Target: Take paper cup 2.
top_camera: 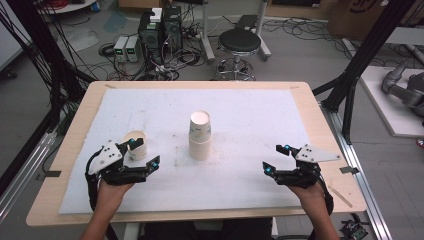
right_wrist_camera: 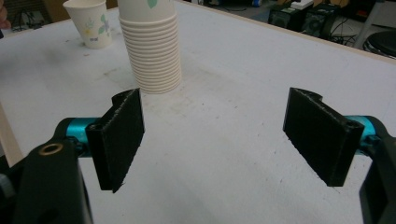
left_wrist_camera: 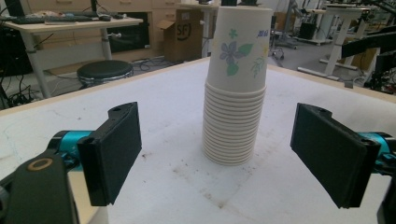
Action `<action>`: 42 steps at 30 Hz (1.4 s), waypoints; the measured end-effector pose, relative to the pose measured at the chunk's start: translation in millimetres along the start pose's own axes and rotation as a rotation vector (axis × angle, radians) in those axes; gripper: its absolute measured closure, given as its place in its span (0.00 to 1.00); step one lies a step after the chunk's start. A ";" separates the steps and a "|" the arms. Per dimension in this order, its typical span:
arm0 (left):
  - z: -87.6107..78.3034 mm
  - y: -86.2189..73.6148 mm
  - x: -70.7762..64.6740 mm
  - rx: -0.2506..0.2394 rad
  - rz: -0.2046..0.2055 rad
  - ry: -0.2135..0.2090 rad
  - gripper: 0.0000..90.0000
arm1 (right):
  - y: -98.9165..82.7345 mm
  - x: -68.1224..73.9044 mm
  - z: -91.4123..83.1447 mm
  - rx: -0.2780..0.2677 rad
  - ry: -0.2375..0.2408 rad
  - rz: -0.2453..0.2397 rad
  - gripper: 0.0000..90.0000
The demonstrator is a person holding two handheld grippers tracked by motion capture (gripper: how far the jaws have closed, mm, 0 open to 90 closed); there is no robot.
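Table [top_camera: 320, 130], covered by a white mat [top_camera: 250, 165], carries an inverted stack of paper cups [top_camera: 200, 135] at its middle. One single cup [top_camera: 136, 144] is already set upright at the left, just beside the left gripper [top_camera: 145, 152]. The many nested cups are judged still to be separated. Both the left gripper and the right gripper [top_camera: 275, 159] are held with jaws wide apart, nothing gripped, well clear of the stack.

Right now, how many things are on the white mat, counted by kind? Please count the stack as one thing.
Stack of nested paper cups: 1
Single paper cup, standing upright beside the left gripper: 1
Total on the white mat: 2
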State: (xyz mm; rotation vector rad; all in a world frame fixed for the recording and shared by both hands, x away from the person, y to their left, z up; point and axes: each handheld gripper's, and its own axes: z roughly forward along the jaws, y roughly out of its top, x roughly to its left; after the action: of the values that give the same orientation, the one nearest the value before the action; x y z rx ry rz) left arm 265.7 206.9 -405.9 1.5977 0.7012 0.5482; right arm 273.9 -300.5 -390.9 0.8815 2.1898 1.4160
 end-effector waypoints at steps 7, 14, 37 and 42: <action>2.0 -1.7 -4.2 0.005 0.007 -0.015 0.18 | 1.9 1.6 2.0 0.005 0.025 0.004 0.23; 8.1 -7.5 -8.9 0.027 0.018 -0.038 0.18 | 6.1 2.1 3.5 -0.002 0.041 0.018 0.21; 11.9 -11.5 -10.7 0.040 0.014 -0.067 0.18 | 83.8 25.5 52.7 -0.001 0.185 -0.067 0.21; 12.4 -12.4 -10.6 0.039 0.007 -0.070 0.18 | 101.5 31.2 71.7 0.006 0.206 -0.077 0.21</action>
State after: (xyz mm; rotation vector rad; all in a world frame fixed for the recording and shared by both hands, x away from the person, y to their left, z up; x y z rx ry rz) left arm 265.3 191.6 -419.5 1.6484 0.6574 0.4844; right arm 325.6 -201.6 -327.9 0.6709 2.3508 1.5229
